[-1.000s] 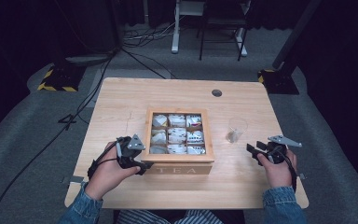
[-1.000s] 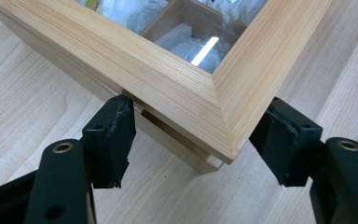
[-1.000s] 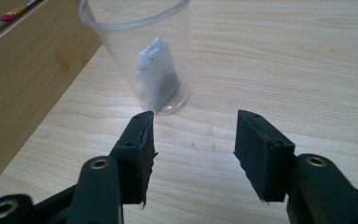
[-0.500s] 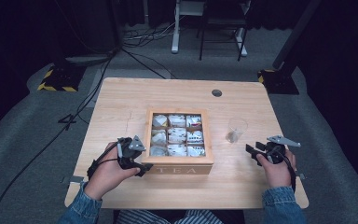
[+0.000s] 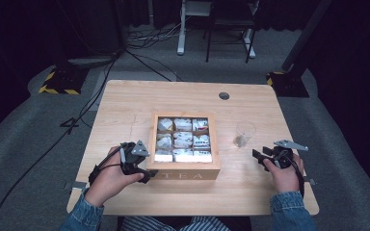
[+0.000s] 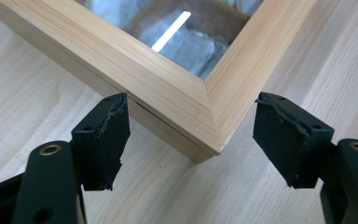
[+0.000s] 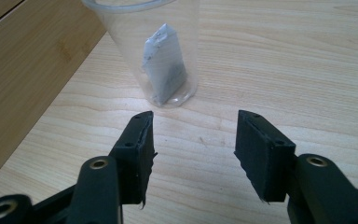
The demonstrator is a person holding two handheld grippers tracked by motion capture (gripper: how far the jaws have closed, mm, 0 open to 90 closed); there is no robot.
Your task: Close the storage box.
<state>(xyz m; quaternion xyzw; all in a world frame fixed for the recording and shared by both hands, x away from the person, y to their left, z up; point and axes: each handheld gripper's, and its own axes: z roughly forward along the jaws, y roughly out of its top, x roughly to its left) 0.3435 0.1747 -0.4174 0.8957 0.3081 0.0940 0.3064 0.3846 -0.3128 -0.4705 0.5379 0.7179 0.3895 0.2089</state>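
Note:
A wooden tea box (image 5: 183, 171) marked TEA sits mid-table, its glass lid down over several compartments of tea bags. My left gripper (image 5: 144, 169) is at the box's front left corner. In the left gripper view that corner (image 6: 200, 112) lies between the jaws of the left gripper (image 6: 191, 135), which have just been opening; the pads (image 6: 109, 135) stand clear of the wood. My right gripper (image 5: 257, 157) rests open on the table at the right. A clear plastic cup (image 7: 163, 51) with one tea bag (image 7: 165, 65) stands just ahead of the right gripper (image 7: 193, 149).
The cup (image 5: 244, 134) stands between the box and the table's right edge. A round cable hole (image 5: 224, 96) is at the table's back right. The box's side wall (image 7: 23, 70) runs along the left of the right gripper view. Cables and stands lie on the floor behind.
The left gripper's jaws stand a little wider at the box corner than before. Both hands, the box and the cup have stayed in place.

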